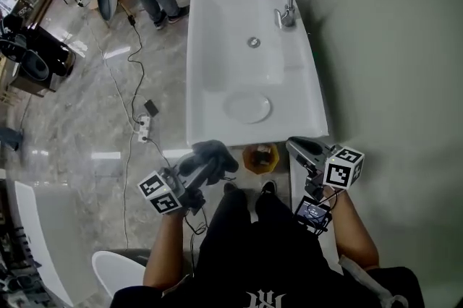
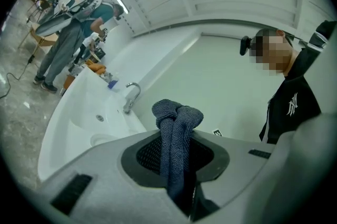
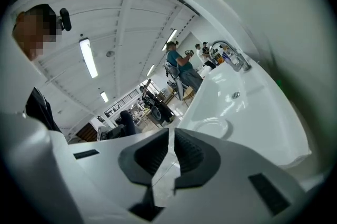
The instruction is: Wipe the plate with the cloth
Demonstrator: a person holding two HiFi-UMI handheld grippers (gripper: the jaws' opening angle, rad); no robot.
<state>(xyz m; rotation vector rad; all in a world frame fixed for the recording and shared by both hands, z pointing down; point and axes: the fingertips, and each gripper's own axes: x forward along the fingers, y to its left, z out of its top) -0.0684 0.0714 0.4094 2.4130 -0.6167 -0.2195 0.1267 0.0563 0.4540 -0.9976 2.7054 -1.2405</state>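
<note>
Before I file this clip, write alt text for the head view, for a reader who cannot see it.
Seen from above, a person holds the left tongs shut on a dark grey cloth and the right tongs shut and empty, both short of a white sink. A white plate lies on the sink's near ledge.

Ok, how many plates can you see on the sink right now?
1: a white plate lies on the near end of the sink, short of the drain. Nothing there looks able to hide another.
</note>
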